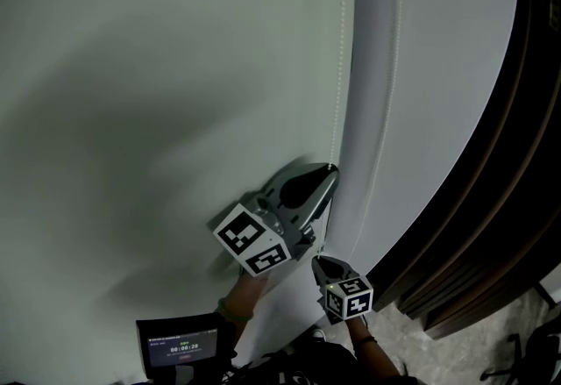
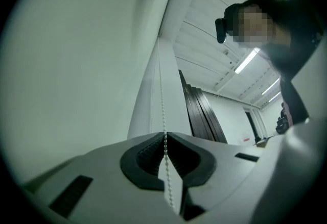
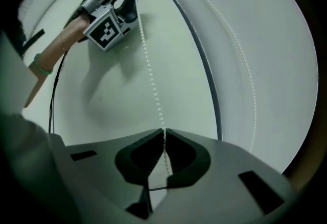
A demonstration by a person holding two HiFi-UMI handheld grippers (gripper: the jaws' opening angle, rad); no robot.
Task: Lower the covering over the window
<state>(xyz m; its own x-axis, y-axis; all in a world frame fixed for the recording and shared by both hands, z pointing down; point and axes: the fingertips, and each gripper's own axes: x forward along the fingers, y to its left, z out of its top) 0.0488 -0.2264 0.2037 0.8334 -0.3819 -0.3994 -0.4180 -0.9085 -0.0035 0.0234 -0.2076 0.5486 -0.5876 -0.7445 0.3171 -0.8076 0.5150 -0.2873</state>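
Holding the bead chain (image 3: 152,75) beside the white blind (image 1: 438,67).
Pinched tight in the left tongs (image 2: 164,133) up high and the right tongs (image 3: 164,130) below.

My left gripper (image 1: 330,171) is farther along the bead chain (image 3: 150,75), tips tilted up, jaws pinched shut on it. My right gripper (image 1: 323,263) sits nearer and slightly right, jaws also clamped on that chain. My left forearm (image 3: 56,47) stretches out behind its gripper.

Pale wall (image 1: 131,67) — dark panelling (image 1: 491,199), speckled floor (image 1: 473,348) below.
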